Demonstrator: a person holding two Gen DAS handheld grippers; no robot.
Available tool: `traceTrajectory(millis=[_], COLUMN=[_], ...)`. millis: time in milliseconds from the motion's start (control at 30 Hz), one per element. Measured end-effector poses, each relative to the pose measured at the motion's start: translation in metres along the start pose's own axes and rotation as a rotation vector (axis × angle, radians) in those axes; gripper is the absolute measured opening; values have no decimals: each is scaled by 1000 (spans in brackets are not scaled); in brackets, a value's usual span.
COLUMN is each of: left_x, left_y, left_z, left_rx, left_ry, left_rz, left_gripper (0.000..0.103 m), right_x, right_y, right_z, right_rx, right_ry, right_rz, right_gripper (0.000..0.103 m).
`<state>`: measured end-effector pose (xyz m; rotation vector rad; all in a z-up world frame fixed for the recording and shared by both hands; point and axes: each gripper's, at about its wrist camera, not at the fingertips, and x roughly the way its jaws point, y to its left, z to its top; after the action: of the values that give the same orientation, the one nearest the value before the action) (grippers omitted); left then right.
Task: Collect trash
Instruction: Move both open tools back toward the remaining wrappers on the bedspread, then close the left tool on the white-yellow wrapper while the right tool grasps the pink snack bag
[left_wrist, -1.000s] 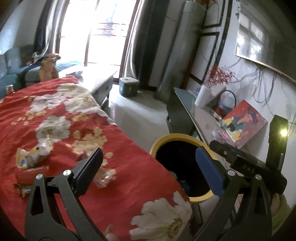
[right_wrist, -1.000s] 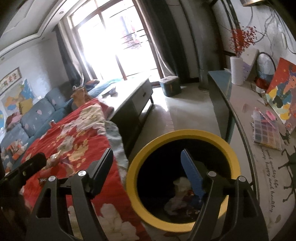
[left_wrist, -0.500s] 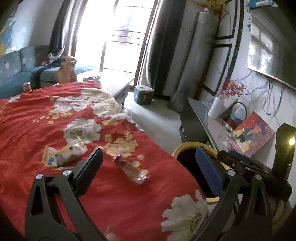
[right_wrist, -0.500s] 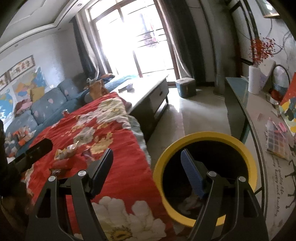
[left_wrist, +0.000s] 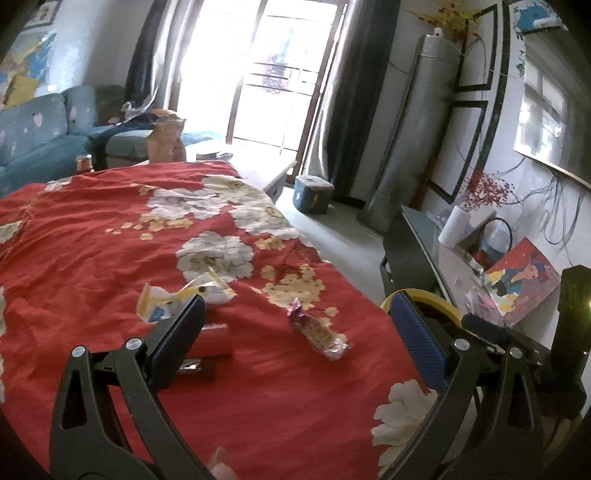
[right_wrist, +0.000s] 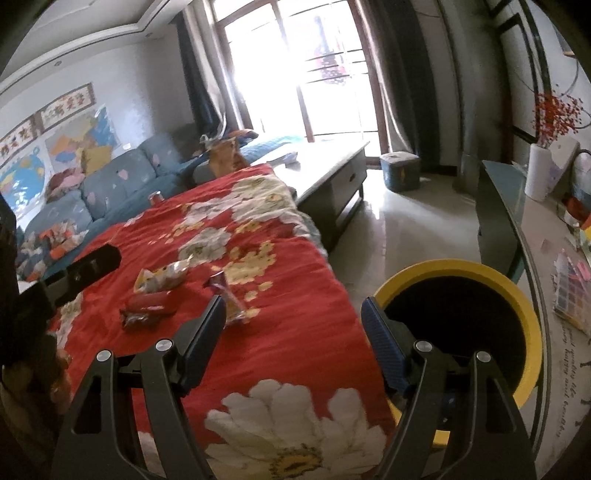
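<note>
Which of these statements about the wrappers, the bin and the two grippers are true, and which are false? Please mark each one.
1. Several wrappers lie on the red flowered cloth. True: among them a purple-ended wrapper and a yellow and white wrapper.
2. The left gripper holds a wrapper. False: its jaws are open and empty.
3. The yellow-rimmed bin stands on the cloth. False: it stands on the floor beside the covered surface.
4. The right gripper is open with nothing between its fingers. True.
5. The purple-ended wrapper lies inside the bin. False: it lies on the cloth.
</note>
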<state>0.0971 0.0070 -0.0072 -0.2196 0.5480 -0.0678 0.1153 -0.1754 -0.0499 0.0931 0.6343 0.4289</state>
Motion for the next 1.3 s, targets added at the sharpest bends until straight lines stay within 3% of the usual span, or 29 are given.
traceTrajectory(millis=[400, 733, 833, 967, 1300], left_x=[-7, 4, 11, 27, 62], left_y=[44, 110, 125, 146, 157], left_z=[-2, -7, -8, -10, -5], left_rx=[-53, -74, -64, -91, -198], left_ry=[18, 119, 151, 212, 264], left_rz=[80, 152, 133, 105, -14], left_gripper=[92, 92, 88, 74, 70], right_x=[11, 28, 34, 46, 80], right_y=[32, 53, 55, 55, 52], right_z=[-5, -4, -3, -4, -3], right_rx=[-58, -103, -112, -105, -104], right_ry=[33, 55, 65, 89, 146], right_rz=[46, 65, 64, 60, 41], right_gripper=[73, 73, 73, 73, 73])
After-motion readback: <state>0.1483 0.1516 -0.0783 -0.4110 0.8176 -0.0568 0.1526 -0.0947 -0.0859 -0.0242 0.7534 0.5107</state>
